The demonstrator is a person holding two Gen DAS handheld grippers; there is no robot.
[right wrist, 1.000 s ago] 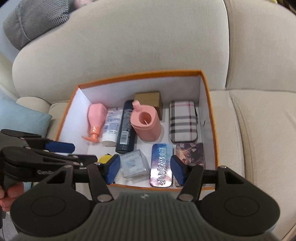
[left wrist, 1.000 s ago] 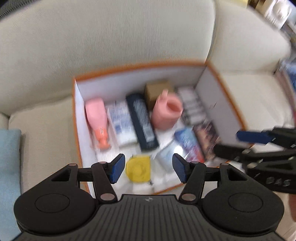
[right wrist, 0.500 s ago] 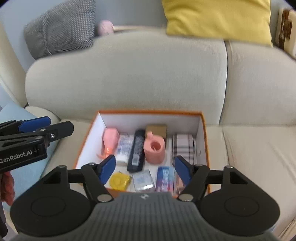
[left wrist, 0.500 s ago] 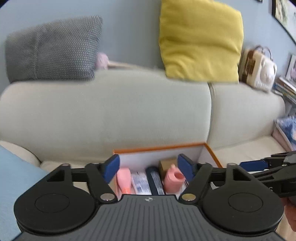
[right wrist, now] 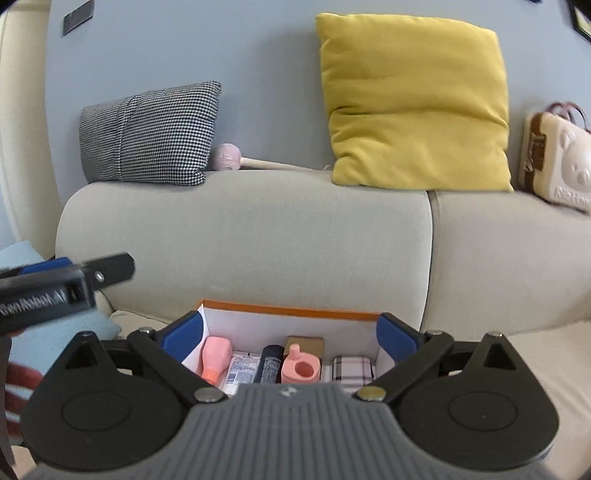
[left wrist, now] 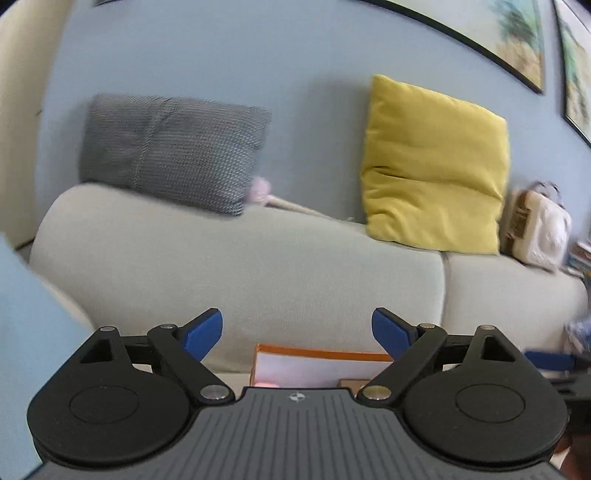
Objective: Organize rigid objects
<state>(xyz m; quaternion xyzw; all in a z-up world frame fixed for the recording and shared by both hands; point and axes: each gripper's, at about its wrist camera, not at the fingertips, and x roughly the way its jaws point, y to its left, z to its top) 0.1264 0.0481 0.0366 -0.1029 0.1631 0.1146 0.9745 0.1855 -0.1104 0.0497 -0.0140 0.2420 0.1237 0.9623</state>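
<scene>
Box [right wrist: 291, 309] with the orange rim sits on the sofa [right wrist: 258, 236] seat just ahead of me, holding a pink bottle [right wrist: 213, 357], a dark tube [right wrist: 270, 363] and a pink cup [right wrist: 300, 368] in a row. My left gripper [left wrist: 297, 334] and right gripper [right wrist: 290, 334] both gape wide, holding nothing. The sorting looks about finished to me; next I'd check for strays.

A pale beige sofa [right wrist: 243, 236] stands against a soft blue wall [right wrist: 266, 55]. On its backrest rest a grey houndstooth cushion [right wrist: 151, 136] at the left and a mustard-yellow cushion [right wrist: 413, 99] at the right. Framed pictures [left wrist: 509, 33] hang on the wall above.
</scene>
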